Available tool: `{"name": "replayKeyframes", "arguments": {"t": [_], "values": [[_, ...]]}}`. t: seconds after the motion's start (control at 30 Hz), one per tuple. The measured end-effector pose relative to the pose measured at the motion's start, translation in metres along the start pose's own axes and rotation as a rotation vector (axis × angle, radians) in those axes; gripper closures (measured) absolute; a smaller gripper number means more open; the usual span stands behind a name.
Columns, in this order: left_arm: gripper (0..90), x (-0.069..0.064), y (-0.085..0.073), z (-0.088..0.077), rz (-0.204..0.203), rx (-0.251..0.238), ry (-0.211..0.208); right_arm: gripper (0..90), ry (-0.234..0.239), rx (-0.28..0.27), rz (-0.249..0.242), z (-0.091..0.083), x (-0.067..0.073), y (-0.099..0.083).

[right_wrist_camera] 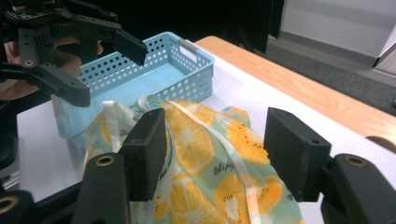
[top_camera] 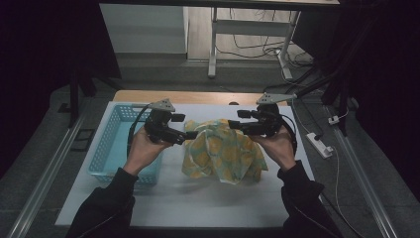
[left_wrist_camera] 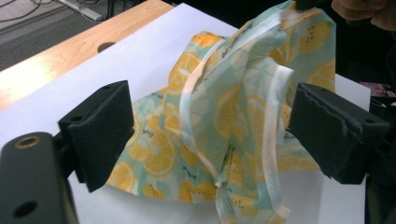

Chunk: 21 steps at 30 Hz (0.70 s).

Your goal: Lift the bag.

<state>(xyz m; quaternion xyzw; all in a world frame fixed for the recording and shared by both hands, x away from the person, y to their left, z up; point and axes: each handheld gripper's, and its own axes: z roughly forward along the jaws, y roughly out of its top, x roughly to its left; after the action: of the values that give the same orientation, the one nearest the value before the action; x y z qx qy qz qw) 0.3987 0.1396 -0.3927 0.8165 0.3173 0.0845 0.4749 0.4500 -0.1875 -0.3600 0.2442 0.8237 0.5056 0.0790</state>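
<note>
Blue basket [top_camera: 106, 148] sits far left. Left gripper [top_camera: 187, 137] is wide open, gripping nothing, right by the lemon-print cloth [top_camera: 223, 151] crumpled mid-table. Looks light, floppy, maybe a bit slippery; I'd pinch the white hem. No real long axis or direction. Right gripper [top_camera: 233, 124] is open too, empty.

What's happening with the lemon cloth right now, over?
Left gripper and right gripper: jaws open, nothing pinched. Crumpled lemon-print cloth heaped on white table, between both. Blue perforated plastic basket off to the left, nothing blocking.
</note>
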Motion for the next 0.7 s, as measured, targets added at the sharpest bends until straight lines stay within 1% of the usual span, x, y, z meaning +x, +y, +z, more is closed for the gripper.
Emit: {"name": "replayKeyframes", "arguments": {"t": [0.13,0.2,0.33,0.5,0.63,0.7], "values": [[10.2,-0.003,-0.011,0.001,0.001,0.021,0.012,34.1,0.009,0.005,0.006,-0.002,0.004,-0.007],[8.1,-0.005,-0.016,0.002,0.002,0.030,0.016,30.9,0.006,0.012,0.006,-0.002,0.006,-0.012],[4.5,-0.006,-0.029,0.003,-0.006,0.030,0.002,25.1,-0.006,0.027,-0.001,-0.003,0.010,-0.020],[0.6,-0.006,-0.044,0.003,-0.031,0.036,-0.013,21.5,-0.014,0.019,0.008,-0.008,0.013,-0.032],[0.0,-0.009,-0.057,0.000,-0.040,0.047,-0.020,17.8,-0.040,0.028,0.013,-0.011,0.014,-0.042],[0.0,-0.011,-0.063,-0.002,-0.045,0.052,-0.015,16.2,-0.056,0.031,0.015,-0.013,0.016,-0.048]]}}
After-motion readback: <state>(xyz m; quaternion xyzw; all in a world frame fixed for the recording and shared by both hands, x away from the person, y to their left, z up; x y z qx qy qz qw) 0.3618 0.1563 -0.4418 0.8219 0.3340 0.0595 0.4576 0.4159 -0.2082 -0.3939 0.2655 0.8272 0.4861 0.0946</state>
